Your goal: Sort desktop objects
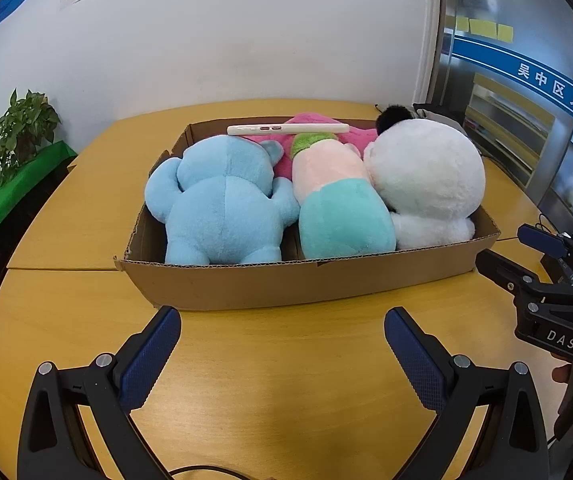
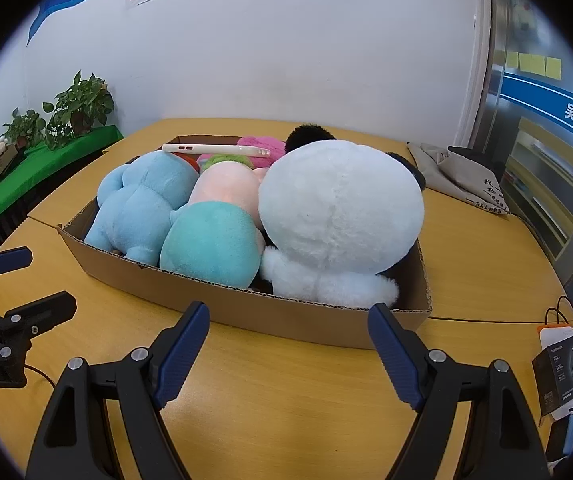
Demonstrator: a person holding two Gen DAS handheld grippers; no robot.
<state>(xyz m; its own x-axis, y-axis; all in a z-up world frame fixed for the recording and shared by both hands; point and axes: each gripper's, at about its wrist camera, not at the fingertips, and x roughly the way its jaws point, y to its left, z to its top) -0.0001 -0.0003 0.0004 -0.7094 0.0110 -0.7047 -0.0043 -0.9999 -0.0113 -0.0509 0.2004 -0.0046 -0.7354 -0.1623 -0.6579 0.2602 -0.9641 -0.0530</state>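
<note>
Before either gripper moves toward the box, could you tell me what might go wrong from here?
The white phone case lies loose across the plush toys at the back; pulling any toy could tip it off. The toys are packed tightly, so lifting the white panda plush may drag the teal and pink plush. The shallow cardboard box might slide.

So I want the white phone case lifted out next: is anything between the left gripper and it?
Yes. The cardboard box wall and the blue plush lie between the open left gripper and the phone case.
</note>
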